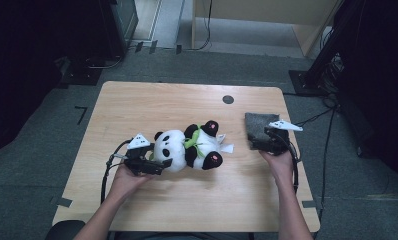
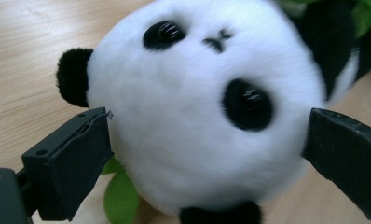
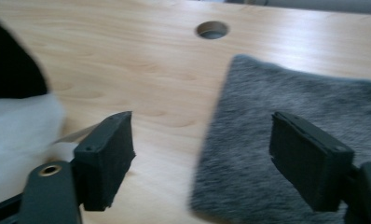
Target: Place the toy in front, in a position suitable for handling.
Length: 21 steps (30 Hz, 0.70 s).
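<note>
Wooden table [image 1: 152, 102]: fluffy black-white panda plush [image 1: 189, 146] lying; left gripper [image 2: 207, 154] open around head, right gripper [image 3: 202, 154] open.

My table [image 1: 152, 105] is a pale wooden top with rounded corners and a small round cable hole [image 1: 228, 99] near its far edge, right of the middle. A plush panda [image 1: 189, 147] lies on its back in the middle of the top, white head toward my left, black legs toward my right, with a green leaf at its neck. Well apart from it, near the right edge, a square of grey furry cloth [image 1: 257, 129] lies flat on the wood.
</note>
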{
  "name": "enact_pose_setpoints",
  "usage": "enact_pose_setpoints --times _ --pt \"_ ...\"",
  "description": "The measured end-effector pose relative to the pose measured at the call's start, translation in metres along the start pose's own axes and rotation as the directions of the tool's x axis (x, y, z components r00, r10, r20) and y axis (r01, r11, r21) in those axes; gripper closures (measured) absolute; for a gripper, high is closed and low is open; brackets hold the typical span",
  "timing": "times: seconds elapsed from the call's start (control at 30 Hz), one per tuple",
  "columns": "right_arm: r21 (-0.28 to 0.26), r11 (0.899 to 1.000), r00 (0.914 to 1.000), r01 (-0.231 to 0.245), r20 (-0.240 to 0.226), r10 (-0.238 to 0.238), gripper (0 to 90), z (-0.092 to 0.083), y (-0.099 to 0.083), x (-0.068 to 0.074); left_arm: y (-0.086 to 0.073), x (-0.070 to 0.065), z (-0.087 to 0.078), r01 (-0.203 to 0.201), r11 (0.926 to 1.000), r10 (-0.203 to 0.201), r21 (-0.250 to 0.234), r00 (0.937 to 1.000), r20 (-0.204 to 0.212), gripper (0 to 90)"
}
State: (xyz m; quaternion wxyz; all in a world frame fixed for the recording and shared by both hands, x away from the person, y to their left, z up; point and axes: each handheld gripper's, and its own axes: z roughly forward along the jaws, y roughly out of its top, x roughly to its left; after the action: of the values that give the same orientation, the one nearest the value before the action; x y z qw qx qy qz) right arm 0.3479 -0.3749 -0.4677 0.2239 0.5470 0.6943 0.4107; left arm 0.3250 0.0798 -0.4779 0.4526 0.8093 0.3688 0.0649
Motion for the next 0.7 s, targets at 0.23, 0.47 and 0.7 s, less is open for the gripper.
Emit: enact_pose_setpoints --times 0.23,0.47,0.7 --pt "0.010 0.999 0.9972 -0.042 0.062 0.041 25.0 0.013 0.000 -0.030 -0.003 0.000 0.005 -0.018 0.9990 0.018 -0.042 0.9998 0.012 0.0" --pt "0.062 0.996 0.9952 -0.065 0.077 0.060 24.6 0.036 -0.003 -0.036 -0.011 0.004 0.008 -0.025 0.9965 0.027 -0.080 0.9994 0.020 0.0" --pt "0.146 0.989 0.9904 -0.022 0.138 0.002 21.3 0.058 -0.009 -0.030 -0.014 0.004 0.009 -0.027 0.9980 0.028 -0.057 0.9994 0.022 0.0"
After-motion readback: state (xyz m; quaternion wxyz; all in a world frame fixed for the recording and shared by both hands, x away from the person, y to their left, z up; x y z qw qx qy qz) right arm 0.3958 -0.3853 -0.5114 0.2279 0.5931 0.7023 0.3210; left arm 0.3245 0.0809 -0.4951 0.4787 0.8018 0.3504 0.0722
